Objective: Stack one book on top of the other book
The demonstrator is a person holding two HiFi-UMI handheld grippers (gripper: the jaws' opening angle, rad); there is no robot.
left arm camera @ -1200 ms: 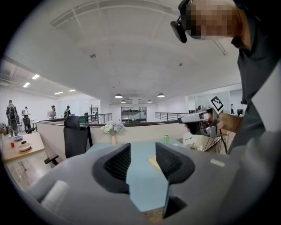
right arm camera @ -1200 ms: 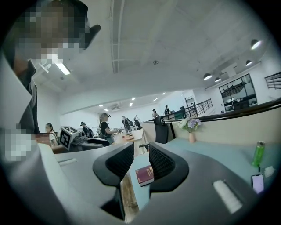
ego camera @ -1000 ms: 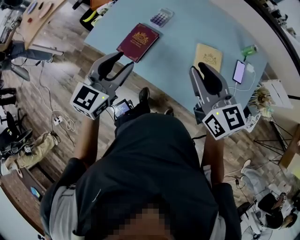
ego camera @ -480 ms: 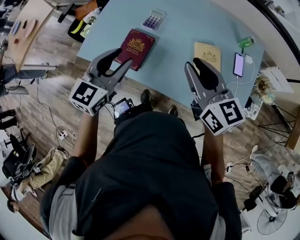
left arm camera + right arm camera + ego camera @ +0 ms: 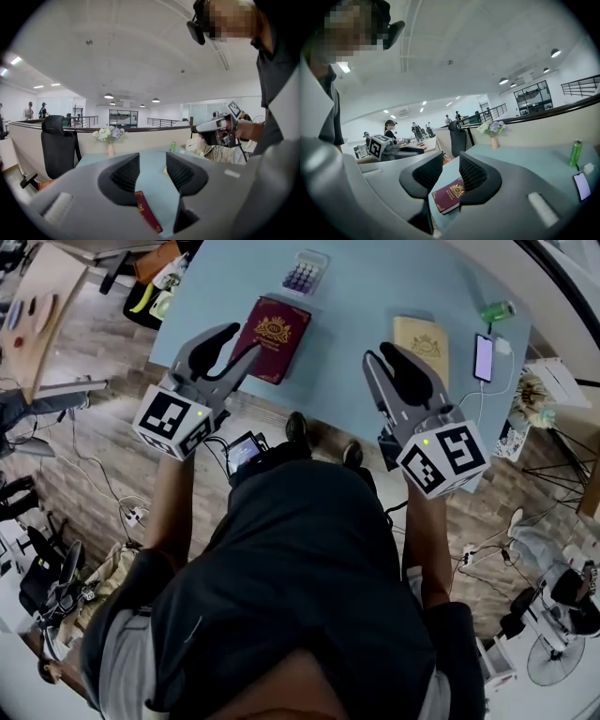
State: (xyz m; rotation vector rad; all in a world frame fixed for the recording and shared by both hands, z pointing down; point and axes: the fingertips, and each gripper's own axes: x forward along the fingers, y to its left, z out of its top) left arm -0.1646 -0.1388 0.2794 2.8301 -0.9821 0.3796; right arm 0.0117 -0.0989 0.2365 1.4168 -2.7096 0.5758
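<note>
both arms are reaching forward to the table [image 5: 366, 296] edge, tilting slightly down. the left gripper [image 5: 239, 343] and right gripper [image 5: 380, 354] are hanging spread and empty. the red book [image 5: 275, 337] is lying just beside the left gripper, the tan book [image 5: 421, 337] beside the right, the 2 books well apart.

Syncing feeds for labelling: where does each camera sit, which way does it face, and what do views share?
Head view: on the person's head, looking down at the blue table; torso, arms, left gripper, right gripper.
Left gripper view: on that gripper, along its jaws across the table; right gripper and hand.
Right gripper view: on that gripper, toward the maroon book; left gripper.
Shared: all three show the maroon book.
</note>
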